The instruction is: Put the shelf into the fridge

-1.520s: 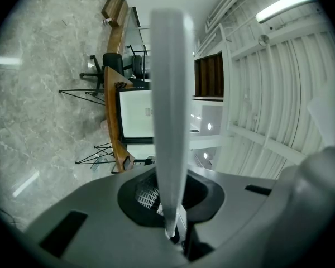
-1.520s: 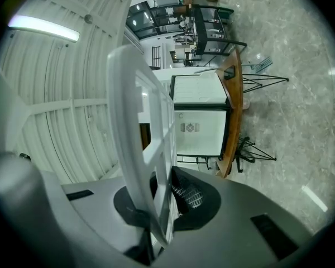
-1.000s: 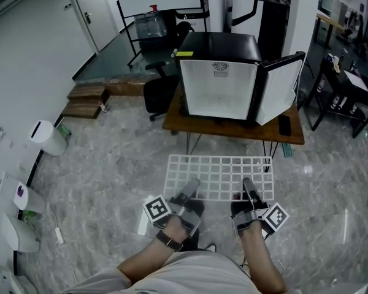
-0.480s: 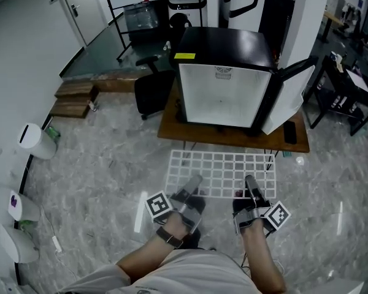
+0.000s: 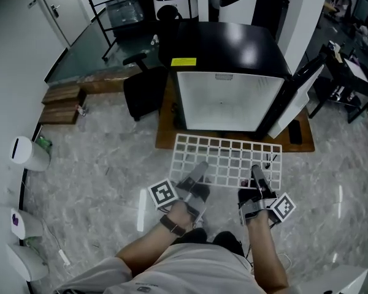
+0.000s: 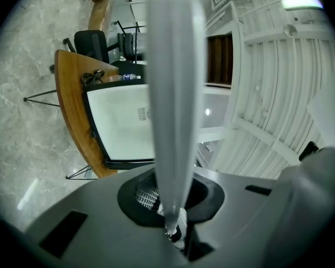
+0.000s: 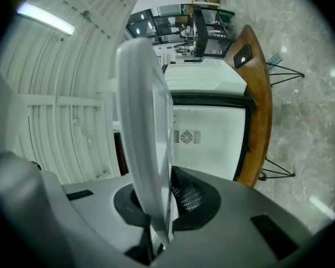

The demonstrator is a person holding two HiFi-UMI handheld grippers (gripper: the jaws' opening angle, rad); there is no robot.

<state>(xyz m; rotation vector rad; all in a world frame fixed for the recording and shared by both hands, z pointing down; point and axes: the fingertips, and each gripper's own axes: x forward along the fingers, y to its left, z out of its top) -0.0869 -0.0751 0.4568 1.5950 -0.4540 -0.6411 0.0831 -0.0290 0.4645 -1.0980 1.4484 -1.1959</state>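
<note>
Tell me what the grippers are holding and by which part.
Both hold the white wire grid shelf by its near long edge: the left gripper toward its left end, the right gripper toward its right end.

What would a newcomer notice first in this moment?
The white wire shelf stands out, held flat in front of the person with its near edge clamped in the jaws of the left gripper and the right gripper. Just beyond it the black fridge sits on a wooden table, its door swung open to the right, showing a bright white inside.
</note>
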